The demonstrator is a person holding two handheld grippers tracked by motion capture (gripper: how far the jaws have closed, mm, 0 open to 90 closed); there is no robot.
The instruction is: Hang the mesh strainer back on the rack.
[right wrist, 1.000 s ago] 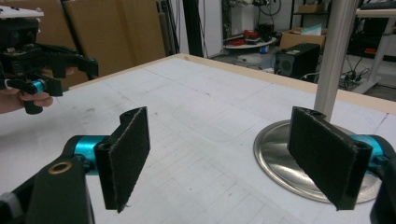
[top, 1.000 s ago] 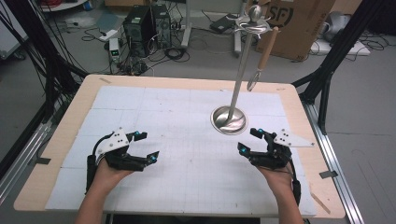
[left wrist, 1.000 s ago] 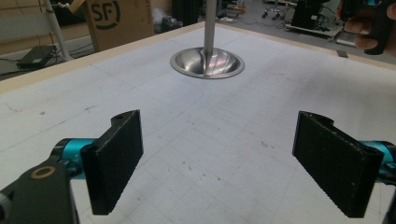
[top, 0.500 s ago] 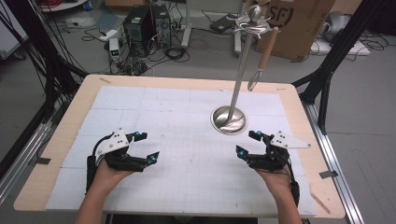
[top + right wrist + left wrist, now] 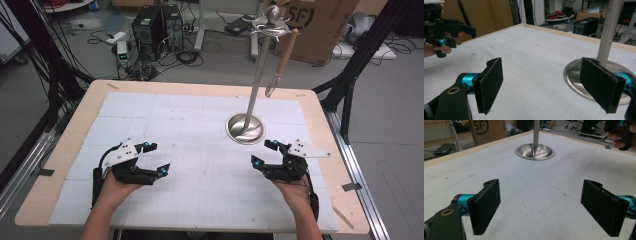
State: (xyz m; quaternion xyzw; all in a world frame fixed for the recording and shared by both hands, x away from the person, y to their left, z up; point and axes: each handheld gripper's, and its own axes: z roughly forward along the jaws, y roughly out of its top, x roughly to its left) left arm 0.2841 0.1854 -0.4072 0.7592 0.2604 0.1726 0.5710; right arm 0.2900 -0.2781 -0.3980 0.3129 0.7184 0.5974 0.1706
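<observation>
A metal stand with a round shiny base [image 5: 245, 129] and a tall pole [image 5: 260, 70] rises from the right half of the white mat. A wooden-handled utensil [image 5: 283, 54] hangs from its top. My left gripper [image 5: 159, 158] rests low over the mat at the near left, open and holding nothing. My right gripper [image 5: 261, 153] is open too, just in front of the base. The left gripper view shows the wide gap of the left gripper [image 5: 544, 207] with the base [image 5: 534, 151] far ahead. The right gripper [image 5: 541, 85] has the base [image 5: 574, 72] close by its right jaw.
The white gridded mat [image 5: 200, 150] covers a wooden table [image 5: 75, 130]. Black frame posts stand at the sides. On the floor behind are computers, cables and a cardboard box [image 5: 320, 25]. The other hand's gripper [image 5: 441, 27] appears at the upper left of the right gripper view.
The right hand has shifted very slightly over the mat. The left hand holds still, and both pairs of jaws stay open.
</observation>
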